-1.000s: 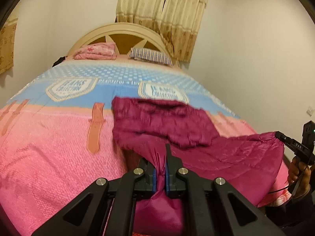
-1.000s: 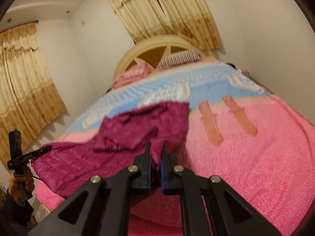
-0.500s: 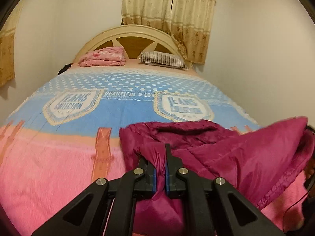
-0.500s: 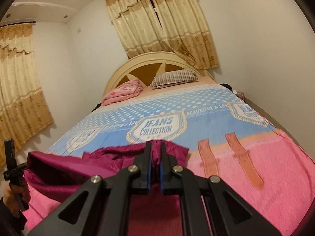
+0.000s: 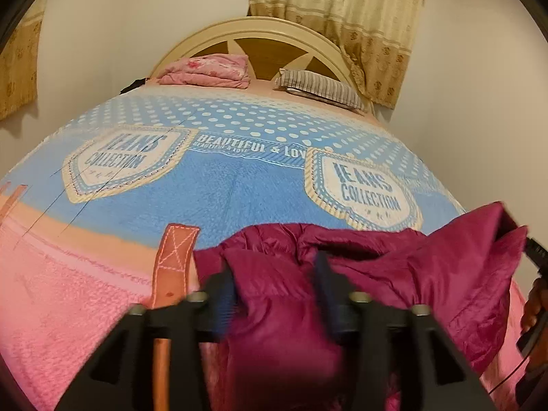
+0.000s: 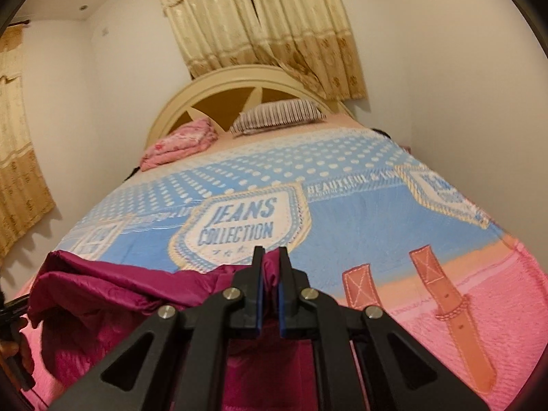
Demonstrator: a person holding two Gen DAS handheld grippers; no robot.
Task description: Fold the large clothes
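Fig. legend, bedroom scene w/ two hand-held grippers. Maroon padded garment (image 5: 428, 274) is lying bunched at the near edge of the bed (image 5: 222, 188), over the pink part of the blanket, its far edge reaching the blue part.

Left gripper (image 5: 274, 284): jaws are opening, blurred in left-wrist view; a fold of the garment is sitting between them, pads no longer pressing on it.

Right gripper (image 6: 270, 284): jaws are standing pressed nearly together, pinching a thin fold of the garment (image 6: 113, 291); rest of the cloth is spreading to the left in right-wrist view.

Blanket (image 6: 359, 212): blue w/ white dots and "JEANS COLLECTION" badges at the far part, pink w/ printed orange straps (image 6: 455, 315) at the near part. At the far end: folded pink bedding (image 6: 178, 144) on the left, striped pillow (image 6: 277, 116) on the right, both against the arched headboard (image 6: 219, 92). Beige curtains (image 6: 267, 24) are hanging behind it.

A person's hand (image 5: 534, 304) is showing at the right edge of left-wrist view, gripping a black handle.
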